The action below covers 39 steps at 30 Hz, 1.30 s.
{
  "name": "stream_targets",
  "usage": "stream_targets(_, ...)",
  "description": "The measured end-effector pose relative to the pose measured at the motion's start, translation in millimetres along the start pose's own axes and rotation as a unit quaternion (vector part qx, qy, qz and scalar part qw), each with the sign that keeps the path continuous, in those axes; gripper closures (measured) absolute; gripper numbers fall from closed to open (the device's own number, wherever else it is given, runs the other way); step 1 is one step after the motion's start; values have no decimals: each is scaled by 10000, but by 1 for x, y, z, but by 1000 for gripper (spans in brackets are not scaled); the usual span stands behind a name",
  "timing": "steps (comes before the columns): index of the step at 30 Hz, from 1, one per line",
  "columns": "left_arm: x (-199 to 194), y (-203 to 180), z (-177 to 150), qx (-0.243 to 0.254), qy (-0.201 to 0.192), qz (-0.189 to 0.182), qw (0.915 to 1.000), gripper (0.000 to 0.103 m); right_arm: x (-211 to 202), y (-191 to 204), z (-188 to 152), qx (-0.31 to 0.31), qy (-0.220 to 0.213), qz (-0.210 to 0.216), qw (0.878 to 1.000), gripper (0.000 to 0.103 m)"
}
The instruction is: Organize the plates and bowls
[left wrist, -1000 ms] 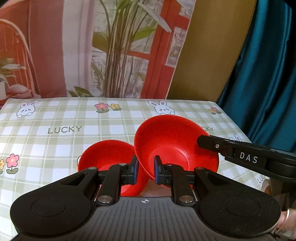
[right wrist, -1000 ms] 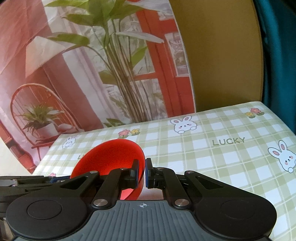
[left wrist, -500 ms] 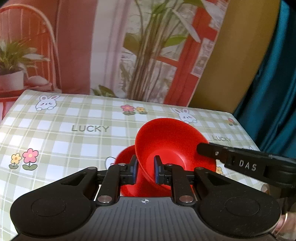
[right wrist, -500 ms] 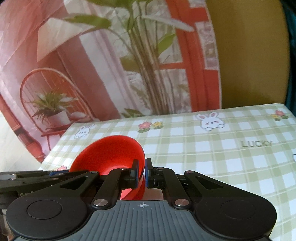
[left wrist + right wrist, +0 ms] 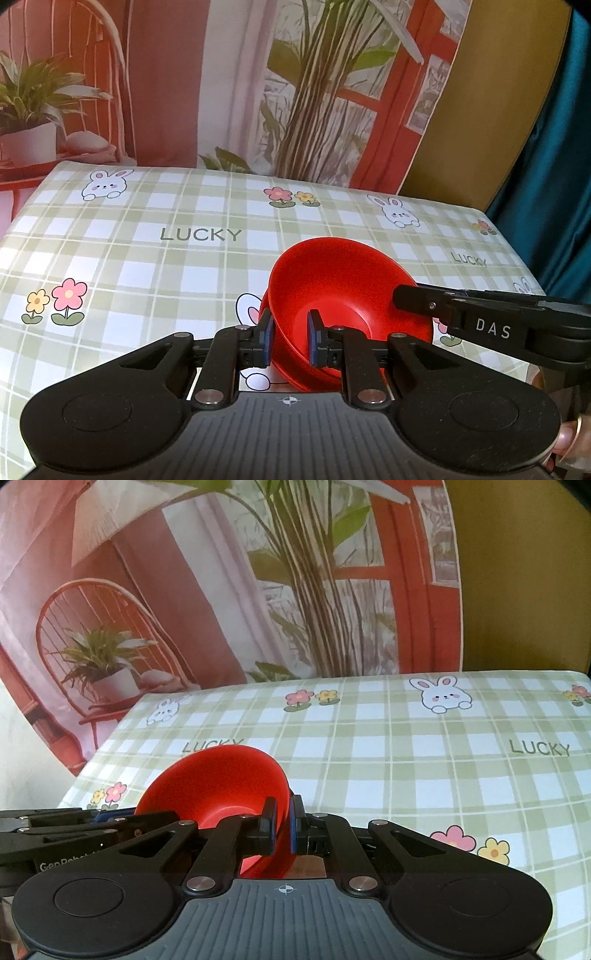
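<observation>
A red bowl (image 5: 332,280) hangs tilted just above the checked tablecloth (image 5: 147,277), held from both sides. My left gripper (image 5: 290,341) is shut on its near left wall, one pad inside and one outside. From the right, my right gripper (image 5: 402,301) is clamped on the opposite rim. In the right wrist view the right gripper (image 5: 283,829) pinches the thin rim of the same bowl (image 5: 214,782), with the left gripper (image 5: 122,818) at the far left. A second red bowl (image 5: 263,317) shows only as a sliver of rim under the held one; whether they touch I cannot tell.
The table (image 5: 406,775) ends at a far edge against a printed backdrop (image 5: 295,92) of plants and a red chair. A teal curtain (image 5: 554,166) hangs past the right edge. A person's fingertip (image 5: 569,439) shows at the lower right.
Both grippers have carried the held bowl leftward and down. The second bowl, earlier plainly visible to its left, is now almost wholly covered by it.
</observation>
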<state>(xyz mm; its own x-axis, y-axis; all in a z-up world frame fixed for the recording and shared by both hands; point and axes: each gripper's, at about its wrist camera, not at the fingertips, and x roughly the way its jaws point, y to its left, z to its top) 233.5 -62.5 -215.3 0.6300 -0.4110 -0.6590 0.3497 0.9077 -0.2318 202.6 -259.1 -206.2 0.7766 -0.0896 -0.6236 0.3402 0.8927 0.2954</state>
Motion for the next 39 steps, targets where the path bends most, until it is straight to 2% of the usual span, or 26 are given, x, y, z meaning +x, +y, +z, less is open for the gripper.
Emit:
stream_targets(19, 4, 1, -4, 68, 65, -33, 10000, 82, 7, -7, -7, 43, 129, -16, 9999, 94)
stream_targets(22, 2, 4, -4, 39, 33, 27, 10000, 74, 8, -9, -7, 77, 131, -16, 9999, 94)
stream_targets(30, 10, 20, -11, -411, 71, 90, 9991, 73, 13, -12, -9, 156, 174, 31, 9997, 93)
stream_targets(39, 18, 30, -26, -1153, 88, -190, 9931, 73, 22, -15, -10, 310, 309, 173, 9989, 93)
